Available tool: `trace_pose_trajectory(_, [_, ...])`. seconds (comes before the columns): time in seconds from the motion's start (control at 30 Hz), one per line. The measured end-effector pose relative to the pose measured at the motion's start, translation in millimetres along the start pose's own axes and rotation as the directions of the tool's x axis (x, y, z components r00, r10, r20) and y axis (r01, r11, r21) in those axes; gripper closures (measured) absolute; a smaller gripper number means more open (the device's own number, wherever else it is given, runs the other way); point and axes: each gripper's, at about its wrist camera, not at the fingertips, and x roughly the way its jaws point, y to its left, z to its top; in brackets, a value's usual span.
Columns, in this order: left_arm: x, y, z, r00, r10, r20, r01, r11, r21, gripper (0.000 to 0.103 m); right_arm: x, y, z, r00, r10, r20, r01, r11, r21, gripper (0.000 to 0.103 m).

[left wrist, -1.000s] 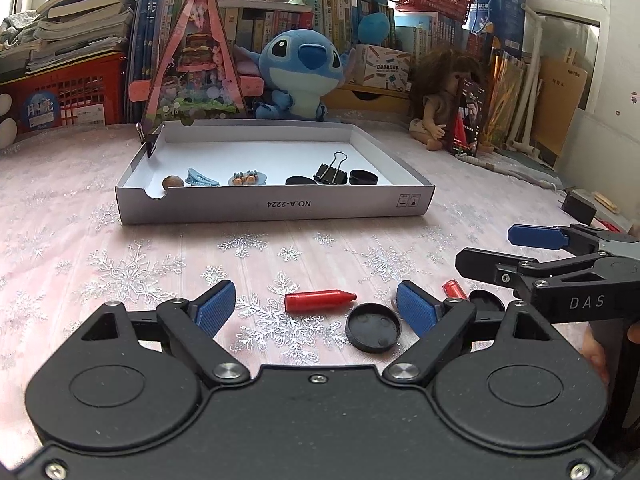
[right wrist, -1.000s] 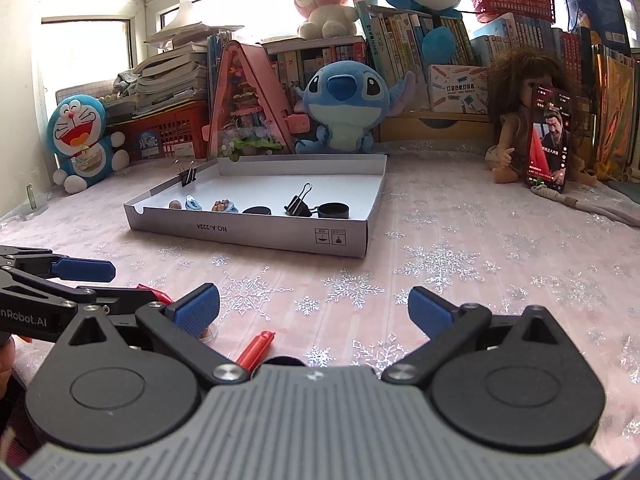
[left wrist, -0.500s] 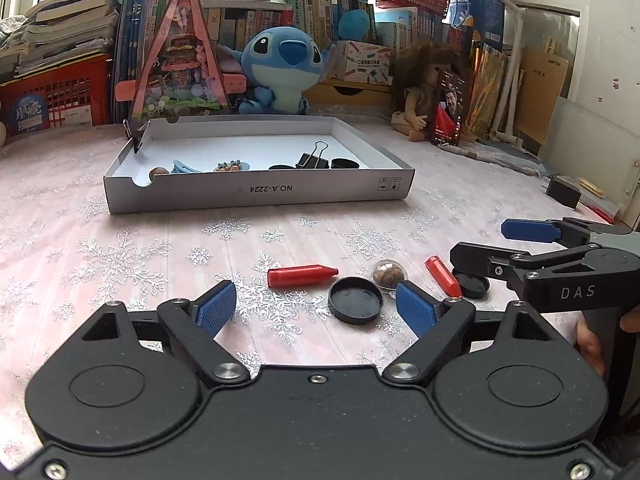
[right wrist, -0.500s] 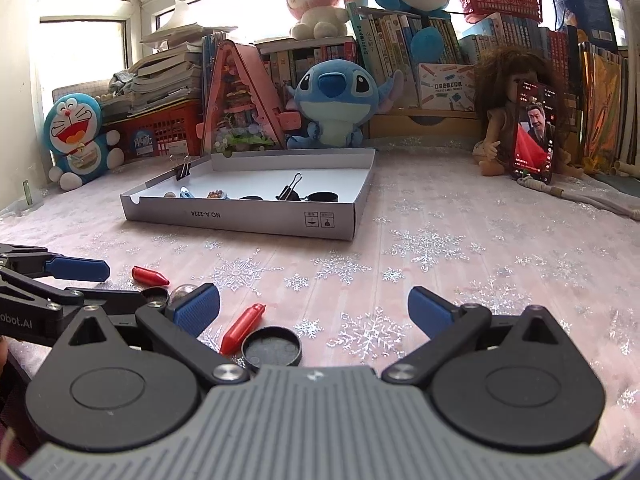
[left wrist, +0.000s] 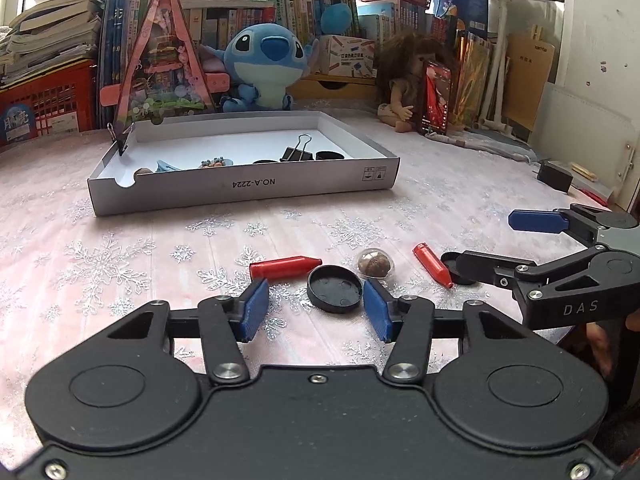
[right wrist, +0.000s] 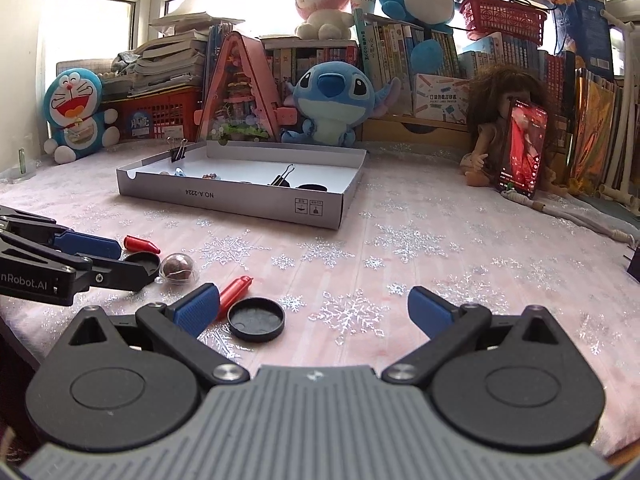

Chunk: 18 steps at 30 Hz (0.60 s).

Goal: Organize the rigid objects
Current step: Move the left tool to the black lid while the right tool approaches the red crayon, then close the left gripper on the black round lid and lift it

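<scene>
Closing my left hand-held gripper, I have nothing pinched yet; the black lid lies flat just ahead of its right pad. My right hand-held gripper stands wide and empty. Between the lid and the white box's near wall, the tabletop lies bare; both red caps and a clear dome crowd beside the lid.

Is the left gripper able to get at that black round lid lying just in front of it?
Probably yes. The black lid lies just ahead of the left gripper, whose jaws are closing. Only the red cap sits close beside it; nothing covers it.
</scene>
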Motion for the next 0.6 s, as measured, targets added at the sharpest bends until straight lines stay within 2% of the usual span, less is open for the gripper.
trace_pose_trajectory(0.1, [0.5,-1.5,0.0,1.000,-0.006,-0.003,0.006,1.000,0.007,0.059,-0.6,-1.5,-2.2,1.000,-0.005,-0.011,0.005,1.000,0.002,0.001])
trace_pose_trajectory(0.33, [2.3,-3.8,-0.4,1.000,-0.001,-0.001,0.001,1.000,0.020,0.059,0.1,-0.1,-5.9,1.000,-0.008,-0.029,0.008,1.000,-0.013,0.006])
trace_pose_trajectory(0.6, [4.1,-3.3,0.9,1.000,0.005,0.001,-0.005,1.000,0.020,0.059,1.0,5.7,-5.2,0.999,0.006,-0.042,-0.008,0.999,-0.051,0.018])
